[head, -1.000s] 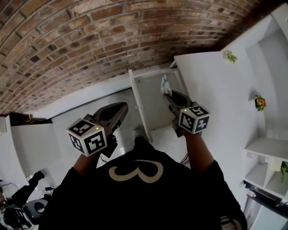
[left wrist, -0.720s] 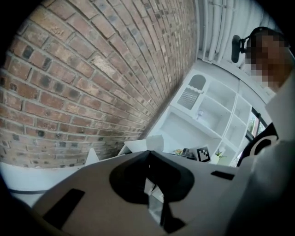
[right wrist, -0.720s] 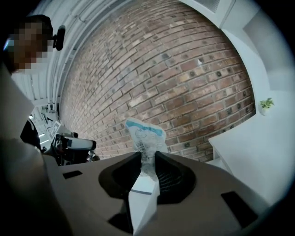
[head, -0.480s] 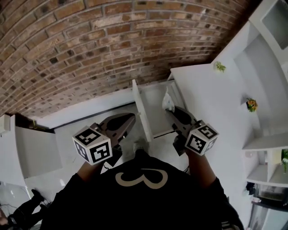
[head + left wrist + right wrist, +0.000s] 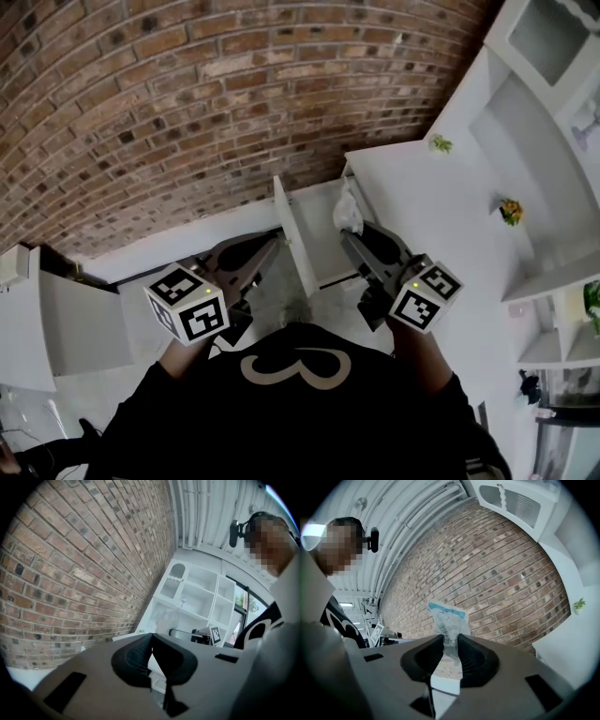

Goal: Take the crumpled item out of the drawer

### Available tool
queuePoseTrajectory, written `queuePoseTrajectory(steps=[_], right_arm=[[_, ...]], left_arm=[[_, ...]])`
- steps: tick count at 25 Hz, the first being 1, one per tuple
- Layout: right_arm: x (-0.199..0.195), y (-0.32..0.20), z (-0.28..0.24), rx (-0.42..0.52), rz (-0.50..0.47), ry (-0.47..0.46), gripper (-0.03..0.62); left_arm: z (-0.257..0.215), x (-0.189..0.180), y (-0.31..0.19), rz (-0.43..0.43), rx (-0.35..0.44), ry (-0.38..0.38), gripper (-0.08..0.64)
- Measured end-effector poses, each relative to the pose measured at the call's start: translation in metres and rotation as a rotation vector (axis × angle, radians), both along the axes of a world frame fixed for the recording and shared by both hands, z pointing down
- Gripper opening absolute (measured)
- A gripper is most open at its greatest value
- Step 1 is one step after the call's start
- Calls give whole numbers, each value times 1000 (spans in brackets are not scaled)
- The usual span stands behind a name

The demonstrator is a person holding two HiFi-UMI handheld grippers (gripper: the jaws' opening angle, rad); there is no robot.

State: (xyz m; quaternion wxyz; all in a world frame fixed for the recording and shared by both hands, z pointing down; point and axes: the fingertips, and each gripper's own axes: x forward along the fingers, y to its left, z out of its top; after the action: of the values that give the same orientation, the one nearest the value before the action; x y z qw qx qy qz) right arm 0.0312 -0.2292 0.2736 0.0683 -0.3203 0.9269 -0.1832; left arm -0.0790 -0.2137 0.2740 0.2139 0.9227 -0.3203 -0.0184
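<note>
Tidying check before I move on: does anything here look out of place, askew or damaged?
Two things: the drawer stands pulled open, and a crumpled packet sticks up from the right gripper, whose jaws pinch its lower end. No spill or breakage shows.

Print on crumpled item [image 5: 448, 618] illegible

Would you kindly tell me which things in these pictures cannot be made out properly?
- Print on the crumpled packet: right gripper view, too small and creased to read.
- Packet's lower end: same view, pinched out of sight inside the right gripper.
- Part of the drawer inside: head view, covered by the packet and right gripper.
</note>
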Motion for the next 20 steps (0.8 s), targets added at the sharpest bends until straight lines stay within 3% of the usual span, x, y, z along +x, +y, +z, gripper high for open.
queuePoseTrajectory(steps=[20], right_arm=[[5, 12, -17, 65, 0, -2, 100]], left_arm=[[-14, 10, 0, 21, 27, -8, 3]])
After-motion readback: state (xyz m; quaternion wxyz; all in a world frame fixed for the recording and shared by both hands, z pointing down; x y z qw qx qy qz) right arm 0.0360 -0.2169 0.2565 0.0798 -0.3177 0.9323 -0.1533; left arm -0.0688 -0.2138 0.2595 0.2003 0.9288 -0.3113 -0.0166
